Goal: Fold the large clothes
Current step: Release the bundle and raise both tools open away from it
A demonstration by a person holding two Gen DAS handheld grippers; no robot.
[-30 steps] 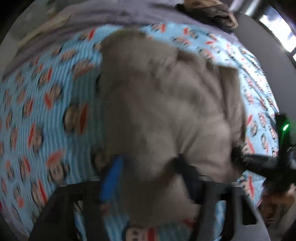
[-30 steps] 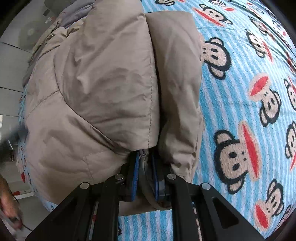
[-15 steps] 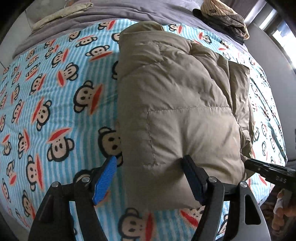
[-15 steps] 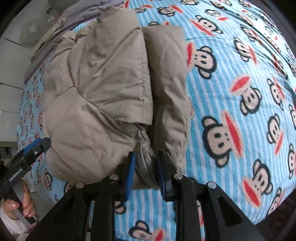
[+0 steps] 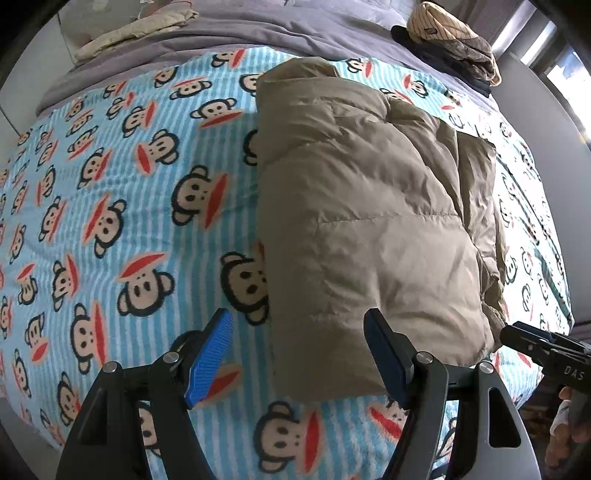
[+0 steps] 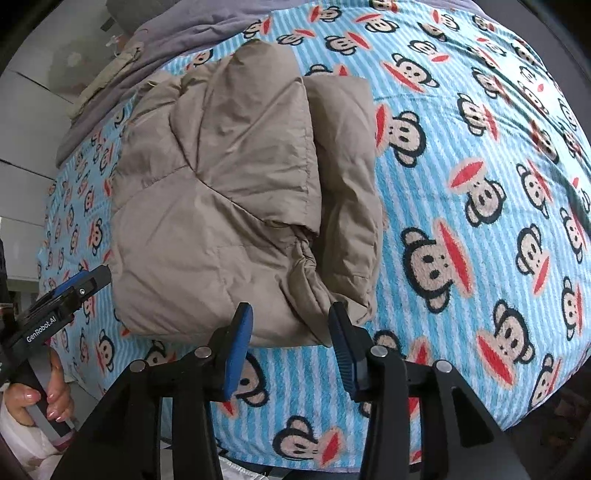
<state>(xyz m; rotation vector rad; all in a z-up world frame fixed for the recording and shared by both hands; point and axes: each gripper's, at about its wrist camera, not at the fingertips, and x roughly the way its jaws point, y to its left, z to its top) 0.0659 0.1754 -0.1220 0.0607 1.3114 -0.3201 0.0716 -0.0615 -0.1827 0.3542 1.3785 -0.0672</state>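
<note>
A tan puffer jacket (image 5: 369,206) lies folded into a thick bundle on the monkey-print blanket (image 5: 110,221). My left gripper (image 5: 295,354) hangs open above the bundle's near left corner, nothing between its blue pads. In the right wrist view the jacket (image 6: 229,192) shows its folded sleeve along the right side. My right gripper (image 6: 290,347) hovers over the near edge, its jaws opening, and no cloth is between them. Each gripper shows at the edge of the other's view: the right gripper (image 5: 546,354) and the left gripper (image 6: 62,299), held by a hand (image 6: 44,398).
A grey sheet (image 5: 258,33) covers the far end of the bed. On it lie a cream garment (image 5: 133,33) at the left and a pile of brown and dark clothes (image 5: 450,44) at the right. The blanket (image 6: 480,184) spreads wide to the jacket's right.
My right gripper has let go of the jacket's near edge, opened and risen. The left gripper has also lifted a little off the bundle, staying open.
</note>
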